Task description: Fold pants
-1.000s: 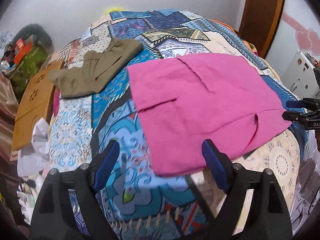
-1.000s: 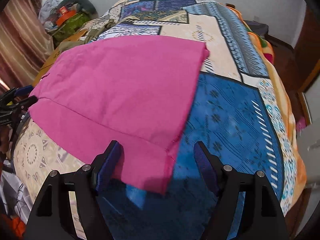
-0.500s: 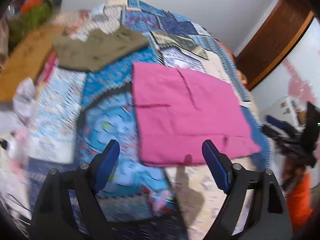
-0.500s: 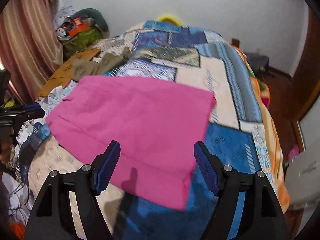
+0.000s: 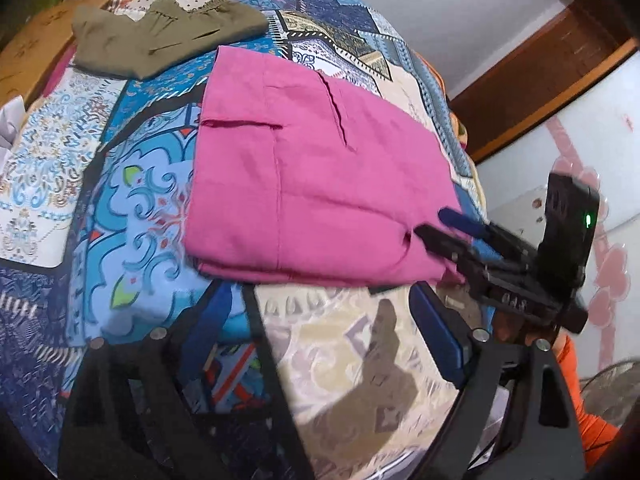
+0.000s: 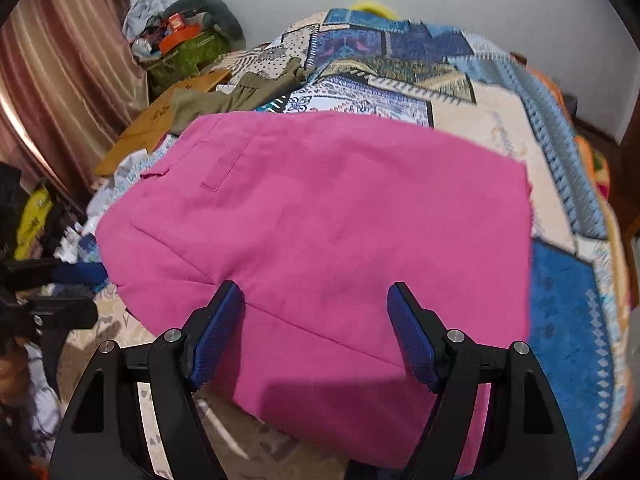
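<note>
Pink pants point(image 5: 312, 176) lie folded into a flat rectangle on the patterned bedspread point(image 5: 132, 208); they fill the middle of the right wrist view point(image 6: 320, 216). My left gripper point(image 5: 320, 324) is open and empty, hovering just short of the pants' near edge. My right gripper point(image 6: 316, 332) is open and empty, low over the near part of the pants. It shows in the left wrist view point(image 5: 436, 224) at the pants' right corner. The left gripper shows at the left edge of the right wrist view point(image 6: 86, 290).
Olive-green folded pants point(image 5: 160, 36) lie at the far left of the bed, also in the right wrist view point(image 6: 240, 92). A wooden board point(image 6: 160, 120) and clutter point(image 6: 180, 40) sit beside the bed. A wooden door frame point(image 5: 540, 64) stands at the right.
Both grippers drew back from the pants and then came in again. The right gripper now sits lower over the near edge. The pants have not moved.
</note>
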`<act>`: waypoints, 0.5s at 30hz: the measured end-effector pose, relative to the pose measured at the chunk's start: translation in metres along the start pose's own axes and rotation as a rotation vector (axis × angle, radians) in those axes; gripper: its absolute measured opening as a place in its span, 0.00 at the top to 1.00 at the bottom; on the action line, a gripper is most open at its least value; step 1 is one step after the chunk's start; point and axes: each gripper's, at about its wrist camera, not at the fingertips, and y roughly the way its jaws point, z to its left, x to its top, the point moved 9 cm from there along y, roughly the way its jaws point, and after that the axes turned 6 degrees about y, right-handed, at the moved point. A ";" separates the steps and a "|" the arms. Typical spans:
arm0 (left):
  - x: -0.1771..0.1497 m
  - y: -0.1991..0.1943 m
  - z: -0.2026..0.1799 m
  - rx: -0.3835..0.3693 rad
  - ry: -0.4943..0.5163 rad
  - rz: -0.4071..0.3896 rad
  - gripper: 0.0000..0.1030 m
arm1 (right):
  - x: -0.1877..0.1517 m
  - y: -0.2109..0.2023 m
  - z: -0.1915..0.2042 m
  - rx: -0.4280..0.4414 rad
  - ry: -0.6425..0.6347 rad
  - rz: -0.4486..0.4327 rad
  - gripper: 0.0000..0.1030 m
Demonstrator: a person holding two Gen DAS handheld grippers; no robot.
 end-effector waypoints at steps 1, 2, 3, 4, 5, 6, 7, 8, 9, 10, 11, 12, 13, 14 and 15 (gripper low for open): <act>0.004 0.002 0.001 -0.009 -0.014 0.000 0.12 | -0.001 0.000 0.000 0.008 0.000 0.004 0.29; 0.009 0.004 0.002 -0.025 -0.035 -0.005 0.12 | -0.001 -0.002 0.001 0.014 -0.009 0.010 0.29; 0.013 0.006 0.003 -0.041 -0.054 -0.010 0.12 | -0.002 -0.002 0.000 0.016 -0.012 0.013 0.29; 0.018 0.007 0.005 -0.057 -0.073 -0.014 0.13 | -0.003 -0.002 0.001 0.016 -0.014 0.014 0.29; 0.023 0.008 0.007 -0.073 -0.093 -0.019 0.13 | -0.004 -0.002 0.002 0.014 -0.017 0.014 0.29; 0.027 0.008 0.009 -0.082 -0.113 -0.026 0.13 | -0.005 -0.002 0.003 0.012 -0.021 0.013 0.29; 0.033 0.009 0.012 -0.085 -0.137 -0.034 0.18 | -0.004 -0.002 0.003 0.012 -0.023 0.014 0.29; 0.037 0.009 0.016 -0.075 -0.148 -0.039 0.22 | -0.005 -0.002 0.003 0.015 -0.023 0.013 0.29; 0.040 0.009 0.018 -0.062 -0.155 -0.044 0.33 | -0.004 -0.002 0.003 0.019 -0.020 0.013 0.29; 0.044 0.009 0.021 -0.043 -0.160 -0.049 0.47 | -0.005 -0.002 0.003 0.024 -0.017 0.012 0.29; 0.047 0.010 0.025 -0.017 -0.163 -0.050 0.54 | -0.005 -0.002 0.003 0.027 -0.016 0.010 0.29; 0.048 0.011 0.027 -0.005 -0.164 -0.047 0.65 | -0.004 -0.001 0.003 0.028 -0.016 0.009 0.29; 0.049 0.011 0.029 0.001 -0.170 -0.051 0.70 | -0.004 -0.002 0.003 0.029 -0.016 0.008 0.29; 0.050 0.011 0.031 0.010 -0.174 -0.055 0.72 | -0.004 -0.002 0.003 0.029 -0.015 0.008 0.29; 0.049 0.010 0.032 0.025 -0.169 -0.055 0.74 | -0.003 -0.003 0.003 0.029 -0.012 0.007 0.29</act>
